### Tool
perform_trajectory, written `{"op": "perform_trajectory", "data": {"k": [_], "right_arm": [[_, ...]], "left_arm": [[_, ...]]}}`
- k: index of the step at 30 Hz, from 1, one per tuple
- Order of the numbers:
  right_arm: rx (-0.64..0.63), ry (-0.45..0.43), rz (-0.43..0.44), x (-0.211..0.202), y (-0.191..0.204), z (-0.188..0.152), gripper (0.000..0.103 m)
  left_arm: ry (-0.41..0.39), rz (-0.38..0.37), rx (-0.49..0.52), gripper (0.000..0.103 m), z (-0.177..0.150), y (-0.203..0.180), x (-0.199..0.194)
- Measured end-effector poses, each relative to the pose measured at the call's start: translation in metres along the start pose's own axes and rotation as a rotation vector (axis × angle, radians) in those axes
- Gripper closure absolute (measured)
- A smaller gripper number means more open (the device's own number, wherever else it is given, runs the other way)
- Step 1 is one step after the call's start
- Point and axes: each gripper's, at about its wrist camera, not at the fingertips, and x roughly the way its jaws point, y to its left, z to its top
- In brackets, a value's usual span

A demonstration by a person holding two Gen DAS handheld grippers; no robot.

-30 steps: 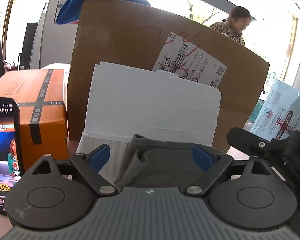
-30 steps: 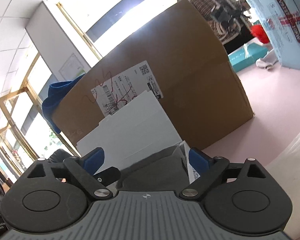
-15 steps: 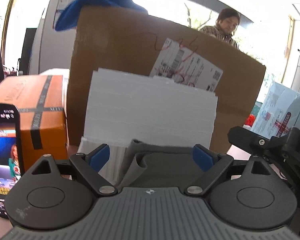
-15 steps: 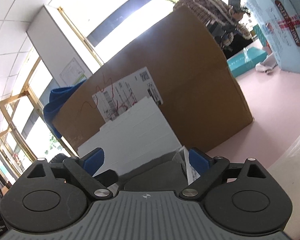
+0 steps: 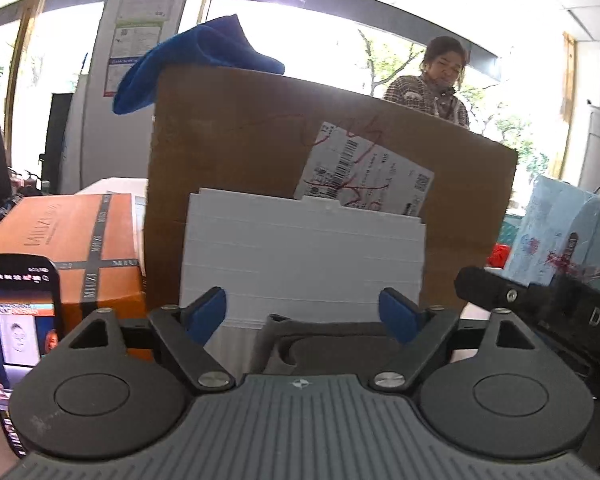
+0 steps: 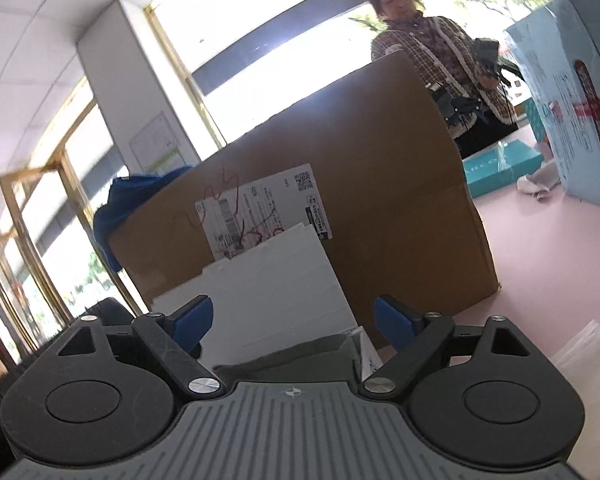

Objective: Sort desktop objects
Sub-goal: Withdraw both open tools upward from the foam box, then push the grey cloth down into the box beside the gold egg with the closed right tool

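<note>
Left wrist: left gripper spread wide, holding nothing; grey cloth just below, before white boards leaning on cardboard box. Right wrist: right gripper likewise released over grey cloth

Blown-out windows backlighting the scene, cardboard box face shadowed, strong fisheye bending (edges soft).

box: matt cardboard | towel: blue cloth | phone: glossy screen
</note>
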Motion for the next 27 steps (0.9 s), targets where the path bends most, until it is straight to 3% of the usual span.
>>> {"op": "perform_trajectory", "data": {"k": [2,3,7,10,14,16,18,20,23,25,27], "right_arm": [[-0.055,0.048,0.018,0.008,0.005,0.002,0.025],[-0.083,0.075,0.029,0.012,0.007,0.003,0.027],[-0.223,0.161,0.113,0.029,0.015,0.015,0.026],[-0.421,0.234,0.216,0.043,0.020,0.023,0.026],[-0.741,0.290,0.273,0.053,0.032,0.019,0.027],[-0.849,0.325,0.278,0.061,0.040,0.014,0.033],[-0.935,0.372,0.273,0.072,0.048,0.005,0.048],[-1.013,0.408,0.207,0.085,0.056,-0.007,0.059],[-1.075,0.432,0.172,0.096,0.060,-0.019,0.063],[-1.104,0.436,0.190,0.097,0.063,-0.023,0.071],[-1.124,0.439,0.181,0.098,0.066,-0.026,0.087]], "left_arm": [[0.009,0.017,-0.009,0.035,0.000,0.002,0.001],[0.014,0.025,-0.008,0.040,0.000,0.002,0.001],[0.014,0.054,0.014,0.040,0.002,0.006,0.002],[0.004,0.041,-0.011,0.038,0.008,0.013,-0.001],[-0.005,0.023,-0.047,0.037,0.015,0.021,-0.005],[0.003,0.009,-0.056,0.037,0.015,0.022,-0.003],[0.015,-0.004,-0.056,0.037,0.014,0.021,0.000],[0.024,-0.011,-0.055,0.037,0.014,0.020,0.002],[0.027,-0.024,-0.057,0.037,0.014,0.020,0.001],[0.019,-0.028,-0.065,0.037,0.016,0.021,0.000],[0.010,-0.032,-0.072,0.037,0.017,0.023,-0.001]]}}
